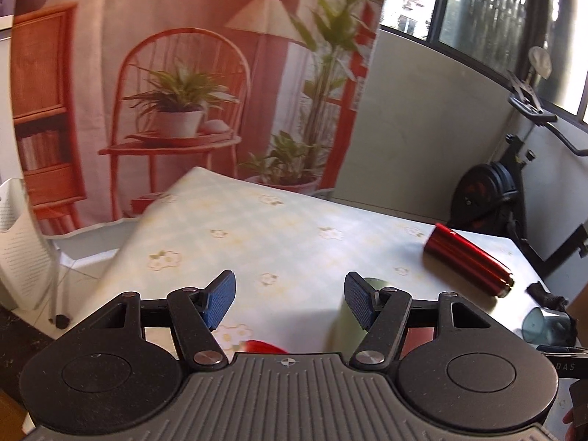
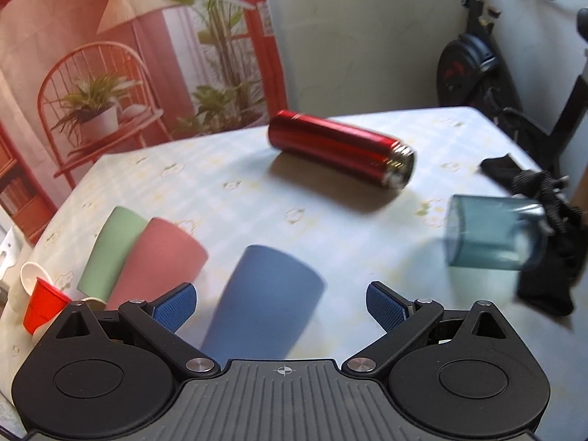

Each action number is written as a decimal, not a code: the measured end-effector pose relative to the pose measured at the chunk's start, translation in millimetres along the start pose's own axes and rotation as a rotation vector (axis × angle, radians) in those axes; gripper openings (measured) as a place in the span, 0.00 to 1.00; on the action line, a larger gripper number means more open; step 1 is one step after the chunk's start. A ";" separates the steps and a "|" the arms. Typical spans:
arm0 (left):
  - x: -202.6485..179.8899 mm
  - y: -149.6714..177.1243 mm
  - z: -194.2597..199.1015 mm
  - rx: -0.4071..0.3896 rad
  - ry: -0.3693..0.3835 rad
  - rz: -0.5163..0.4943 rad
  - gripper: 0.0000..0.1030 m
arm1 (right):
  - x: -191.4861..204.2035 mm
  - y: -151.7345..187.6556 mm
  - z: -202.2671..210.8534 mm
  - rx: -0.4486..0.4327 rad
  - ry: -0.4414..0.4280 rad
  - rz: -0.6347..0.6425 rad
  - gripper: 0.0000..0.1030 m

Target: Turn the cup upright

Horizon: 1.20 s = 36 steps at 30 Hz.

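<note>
Floral-patterned cloth covered the table. From left to right in the right wrist view stood a small red cup, a green cup touching a pink cup, and a blue cup between the wide-open fingers of the right gripper, which held nothing. Farther right, a red flask and a clear blue-grey cup lay on their sides. The left gripper also gaped empty.

Counter under pale floral cloth; red flask on its side near far edge; clear blue tumbler on its side at right, touching black cloth; green, pink, blue cups at left; small red cup and white cup far left.
</note>
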<state>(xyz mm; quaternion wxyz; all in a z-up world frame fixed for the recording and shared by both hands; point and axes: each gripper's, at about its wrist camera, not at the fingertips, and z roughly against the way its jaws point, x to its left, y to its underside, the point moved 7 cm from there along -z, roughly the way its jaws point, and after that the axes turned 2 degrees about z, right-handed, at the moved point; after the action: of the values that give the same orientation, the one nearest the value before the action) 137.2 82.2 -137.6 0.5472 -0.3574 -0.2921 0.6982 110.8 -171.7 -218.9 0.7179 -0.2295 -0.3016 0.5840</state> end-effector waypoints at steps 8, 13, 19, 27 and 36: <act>20.7 -0.4 1.1 -0.008 -0.038 0.023 0.66 | 11.2 6.1 -27.5 0.062 0.002 -0.013 0.95; 21.1 3.7 3.8 -0.019 -0.035 0.032 0.66 | 7.8 10.7 -36.8 0.075 -0.009 -0.050 0.95; 12.6 10.5 3.5 -0.009 -0.013 0.016 0.66 | 0.1 14.2 -45.5 0.098 -0.017 -0.088 0.84; 9.0 18.1 -1.1 0.023 0.013 0.013 0.66 | -6.7 11.1 -53.6 0.112 -0.066 -0.155 0.78; 8.3 18.1 -0.5 0.033 0.025 0.023 0.66 | -13.1 2.6 -61.6 0.156 -0.119 -0.225 0.76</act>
<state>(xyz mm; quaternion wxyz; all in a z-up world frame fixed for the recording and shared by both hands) 126.4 86.1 -153.8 0.5486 -0.3604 -0.2696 0.7046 150.4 -182.5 -266.7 0.7753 -0.1029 -0.3211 0.5341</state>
